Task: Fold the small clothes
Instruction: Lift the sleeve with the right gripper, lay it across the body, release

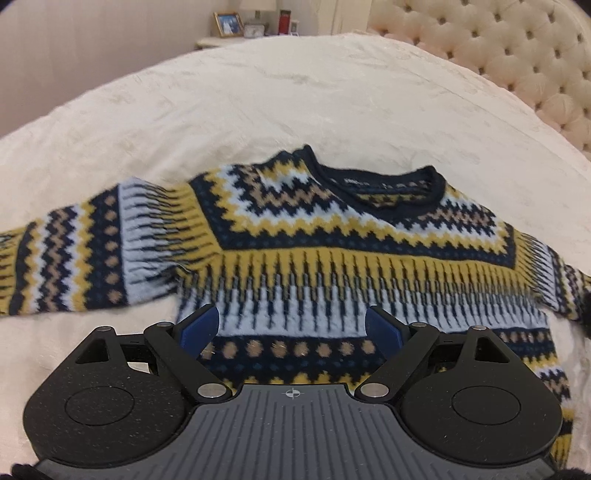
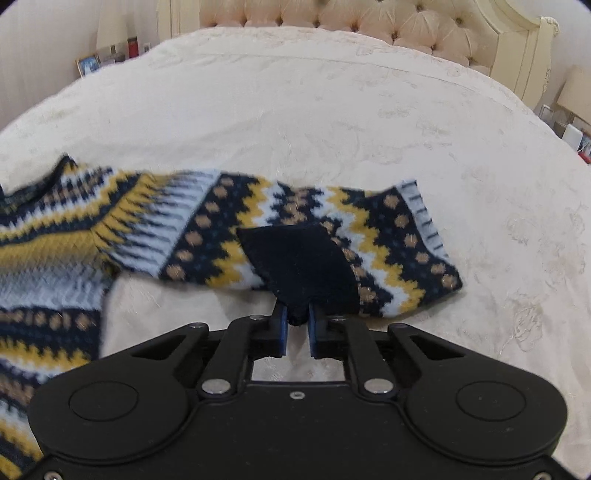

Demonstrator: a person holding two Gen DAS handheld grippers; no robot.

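Observation:
A small knitted sweater, patterned in navy, yellow, light blue and tan, lies spread face up on the cream bedspread, its navy collar at the far side. My left gripper hovers open over the lower chest, with its blue pads wide apart and nothing between them. In the right wrist view one sleeve stretches out to the right of the body. A dark navy cuff piece lies over that sleeve. My right gripper is shut on the near tip of it.
A tufted cream headboard runs along the far end of the bed. A nightstand with a photo frame and small items stands at the far left. A lamp is at the right. Bare bedspread lies beyond the sweater.

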